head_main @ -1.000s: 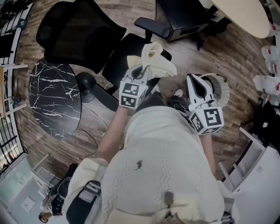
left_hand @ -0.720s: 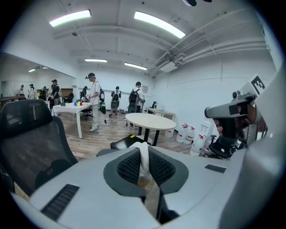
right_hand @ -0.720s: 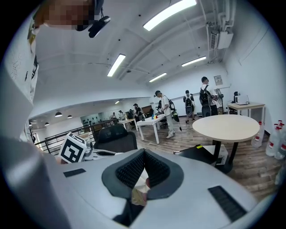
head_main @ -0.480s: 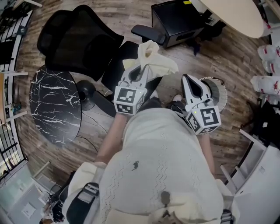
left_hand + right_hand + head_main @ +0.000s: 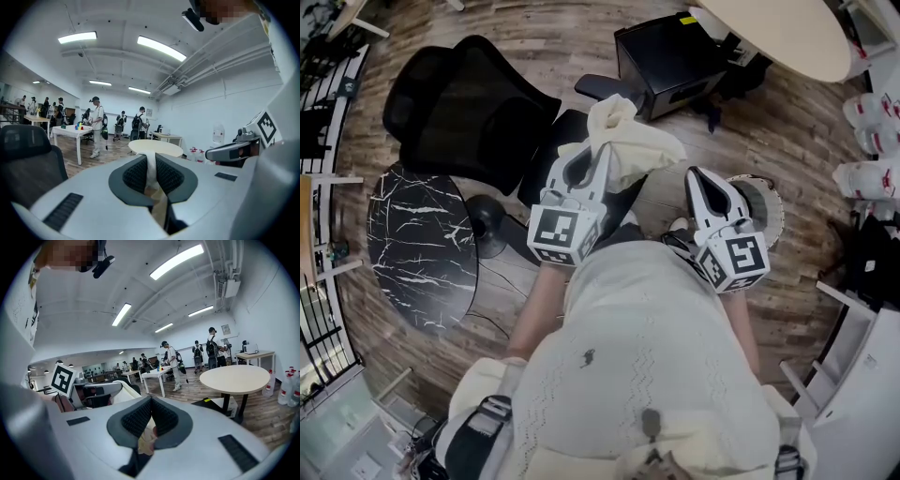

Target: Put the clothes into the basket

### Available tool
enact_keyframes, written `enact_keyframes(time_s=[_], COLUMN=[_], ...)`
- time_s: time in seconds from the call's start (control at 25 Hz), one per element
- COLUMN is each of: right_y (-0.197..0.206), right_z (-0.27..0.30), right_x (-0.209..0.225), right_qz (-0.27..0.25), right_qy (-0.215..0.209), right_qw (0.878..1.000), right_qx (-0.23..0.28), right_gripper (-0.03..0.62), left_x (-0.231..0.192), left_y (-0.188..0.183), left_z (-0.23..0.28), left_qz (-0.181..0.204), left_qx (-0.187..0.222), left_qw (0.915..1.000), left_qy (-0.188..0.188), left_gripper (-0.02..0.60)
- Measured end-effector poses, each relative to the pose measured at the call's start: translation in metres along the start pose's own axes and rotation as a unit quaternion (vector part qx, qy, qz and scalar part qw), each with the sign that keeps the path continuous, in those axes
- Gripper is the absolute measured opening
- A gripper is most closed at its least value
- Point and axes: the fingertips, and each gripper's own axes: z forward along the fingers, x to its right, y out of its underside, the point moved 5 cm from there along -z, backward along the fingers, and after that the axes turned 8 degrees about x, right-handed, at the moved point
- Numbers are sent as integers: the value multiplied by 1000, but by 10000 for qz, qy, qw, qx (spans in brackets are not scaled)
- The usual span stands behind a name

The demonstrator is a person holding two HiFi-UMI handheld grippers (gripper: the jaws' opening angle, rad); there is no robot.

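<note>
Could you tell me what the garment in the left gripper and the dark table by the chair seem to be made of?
Garment: soft cream fabric, matte; it hangs in loose folds. The weave is too small to tell. Table: black marble or a marble-look laminate, smooth and slightly glossy; white veins cross its top.

The cloth [image 5: 633, 145] is cream, the chair [image 5: 459, 103] black, the side table [image 5: 422, 234] black with white veins
</note>
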Motion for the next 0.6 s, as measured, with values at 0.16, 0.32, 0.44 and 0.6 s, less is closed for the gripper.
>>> enact_keyframes(time_s=[0.16,0.32,0.44,0.6], right_y=[-9,-21,-33,-51], right_z=[-7,-16,-25,-34], right_x=[6,18,30,41], right_qz=[27,28,132,459], right_qy=[177,409,564,643], right_qw=[9998,9987,9973,9938], right_qx=[134,293,444,780], right_gripper=[8,8,9,9], left_x=[8,15,20,23], left_y=[-13,-19,-24,-29], left_z=[0,3,7,12], left_qz=[88,158,167,174], left_qx=[154,190,170,188], left_qw=[9998,9994,9994,9991], left_qy=[133,229,246,323], left_gripper=[43,43,43,43])
